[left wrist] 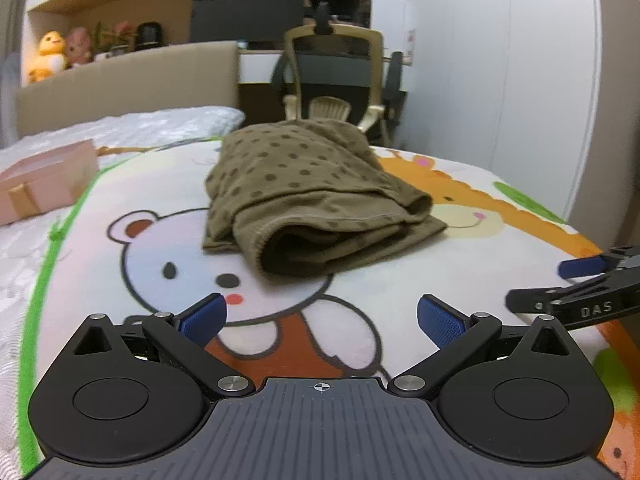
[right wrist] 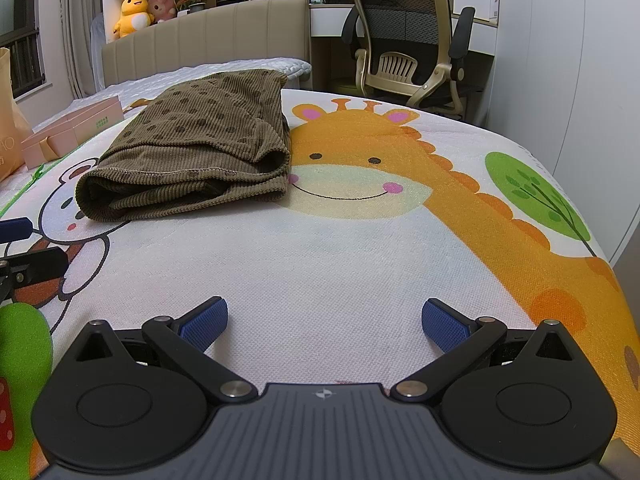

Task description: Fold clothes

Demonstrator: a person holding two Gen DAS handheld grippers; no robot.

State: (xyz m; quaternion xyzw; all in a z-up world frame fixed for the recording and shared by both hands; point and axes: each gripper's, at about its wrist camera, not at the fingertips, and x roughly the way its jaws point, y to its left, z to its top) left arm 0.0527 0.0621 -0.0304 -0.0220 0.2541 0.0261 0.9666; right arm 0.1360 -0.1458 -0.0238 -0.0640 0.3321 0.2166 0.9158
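Observation:
A brown dotted garment (left wrist: pixel 304 196) lies folded in a thick bundle on the cartoon-print bed cover (left wrist: pixel 160 200). In the right wrist view the garment (right wrist: pixel 192 144) sits ahead and to the left. My left gripper (left wrist: pixel 322 316) is open and empty, just short of the garment's near edge. My right gripper (right wrist: pixel 324 318) is open and empty over the bare cover (right wrist: pixel 340 248), to the right of the garment. The right gripper also shows at the right edge of the left wrist view (left wrist: pixel 576 288), and the left gripper shows at the left edge of the right wrist view (right wrist: pixel 16 240).
A pink box (left wrist: pixel 44 180) sits on the bed at the left. A beige headboard (right wrist: pixel 208 36) with plush toys (right wrist: pixel 134 12) behind it stands at the far end. An office chair (right wrist: pixel 412 40) stands beyond the bed's far right edge. A white wardrobe (right wrist: pixel 568 60) is on the right.

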